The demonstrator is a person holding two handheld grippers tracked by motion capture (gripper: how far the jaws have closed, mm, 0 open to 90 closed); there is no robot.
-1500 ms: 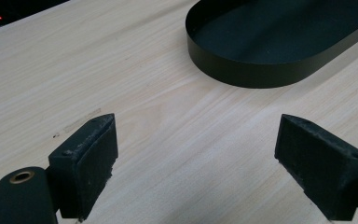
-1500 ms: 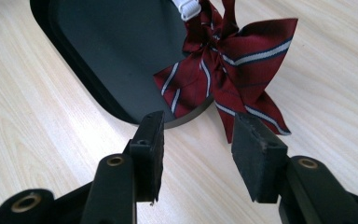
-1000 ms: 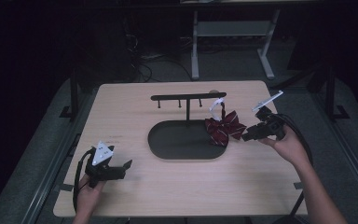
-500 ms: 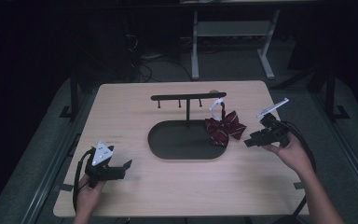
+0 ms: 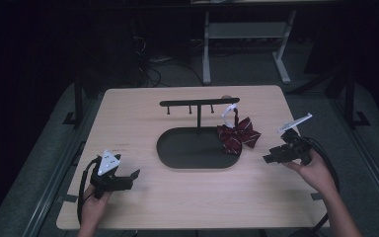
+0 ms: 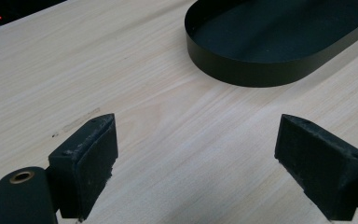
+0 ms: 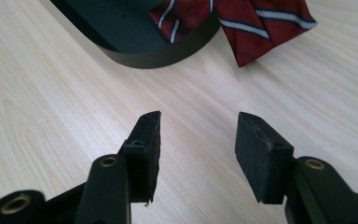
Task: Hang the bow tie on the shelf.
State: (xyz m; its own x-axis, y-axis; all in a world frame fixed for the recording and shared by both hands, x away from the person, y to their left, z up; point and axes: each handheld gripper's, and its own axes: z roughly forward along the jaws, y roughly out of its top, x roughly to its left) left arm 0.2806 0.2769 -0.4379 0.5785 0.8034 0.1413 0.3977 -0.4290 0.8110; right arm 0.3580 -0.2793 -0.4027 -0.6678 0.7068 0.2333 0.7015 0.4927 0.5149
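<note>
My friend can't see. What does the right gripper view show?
An open gripper hovers over a pale wooden table, its two black jaws apart with nothing between them. Beyond it, a red striped bow tie drapes over the rim of a black oval tray.

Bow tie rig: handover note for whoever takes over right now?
Left gripper: open, holding nothing, low over the front-left of the light wooden table, apart from everything.
Right gripper: open, holding nothing, over bare wood to the right of the tie.
Dark red striped bow tie: hangs by its white strap from the right end of the black T-shaped hanger stand, its lower part draped over the right rim of the black oval tray.
Done: tie hung on the stand and released.
Left: nothing evident; maybe check the strap sits securely.
</note>
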